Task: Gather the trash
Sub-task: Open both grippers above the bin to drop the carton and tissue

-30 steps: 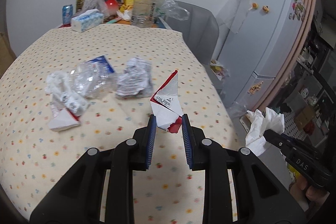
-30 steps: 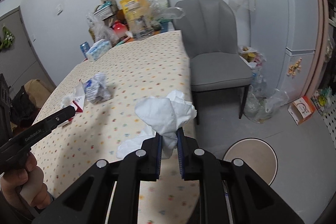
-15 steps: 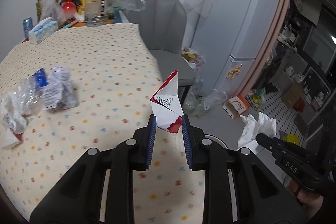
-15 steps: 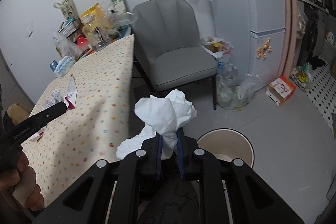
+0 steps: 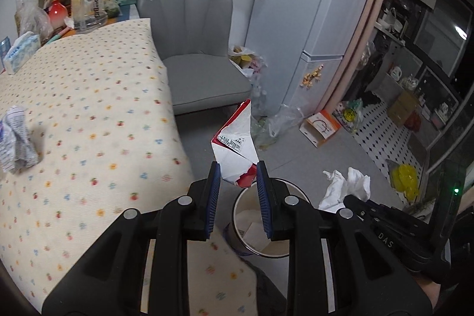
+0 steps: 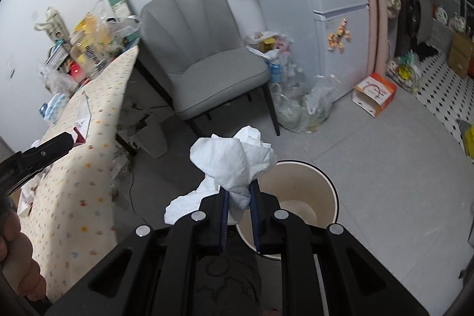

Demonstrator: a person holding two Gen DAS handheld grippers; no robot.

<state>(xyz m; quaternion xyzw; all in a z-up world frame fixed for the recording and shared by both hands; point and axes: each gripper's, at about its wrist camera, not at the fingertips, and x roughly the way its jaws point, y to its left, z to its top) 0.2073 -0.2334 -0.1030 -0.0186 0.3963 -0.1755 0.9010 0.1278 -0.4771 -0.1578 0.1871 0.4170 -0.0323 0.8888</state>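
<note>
In the left wrist view, the left gripper (image 5: pixel 238 172) is narrowly parted, pinching a red-and-white torn carton piece (image 5: pixel 235 148) above the round trash bin (image 5: pixel 254 249), which its fingers partly hide. In the right wrist view, the right gripper (image 6: pixel 239 199) is nearly closed on a crumpled white tissue (image 6: pixel 234 160) just left of the bin (image 6: pixel 308 197), whose near rim is hidden.

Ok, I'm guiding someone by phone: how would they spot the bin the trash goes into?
Find the grey chair beside the dotted table. On the floor in front of it stands a round cream bin with a dark rim, open-topped, unlike the clear bags nearby.
</note>
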